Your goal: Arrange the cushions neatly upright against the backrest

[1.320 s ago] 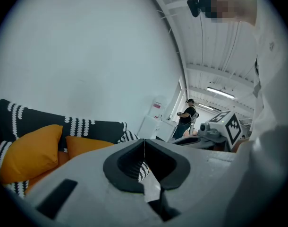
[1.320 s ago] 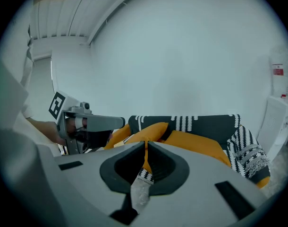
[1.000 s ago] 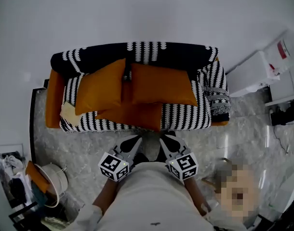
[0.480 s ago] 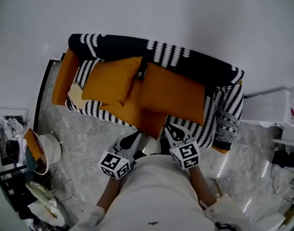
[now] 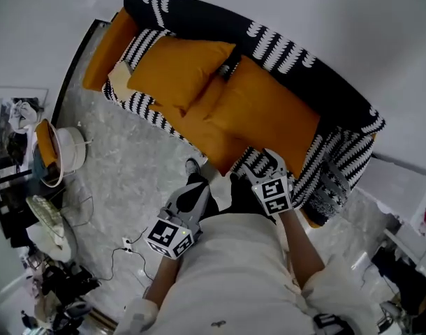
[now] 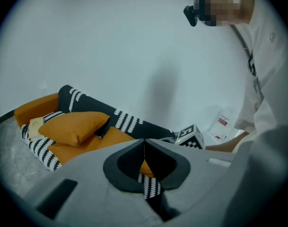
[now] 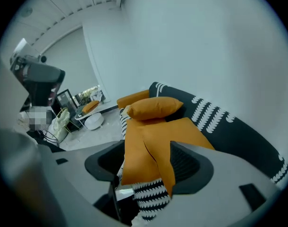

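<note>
The cushions are three, all orange, and they lie on the sofa (image 5: 339,159) with the black and white cover. The first cushion (image 5: 178,68) is at the left end of the seat. It is tilted, with its far edge against the backrest (image 5: 297,54). The second cushion (image 5: 272,117) is more to the right and leans on the backrest in a slanted way, not upright. The third cushion (image 5: 202,128) lies flat on the seat, partly under the other two, and its near corner reaches the front edge of the seat.

My right tongs (image 5: 269,165) are low at the front edge of the sofa, just beside that near corner. Their jaws have just been opening and now stand spread. In the right gripper view the orange corner and the striped cover under it show between the jaws of the right tongs (image 7: 146,150), but the pads do not press on them.

My left tongs (image 5: 192,190) hang over the grey floor (image 5: 129,180) in front of the sofa, apart from it. Their jaws are pressed together with nothing between them (image 6: 144,148).
</note>
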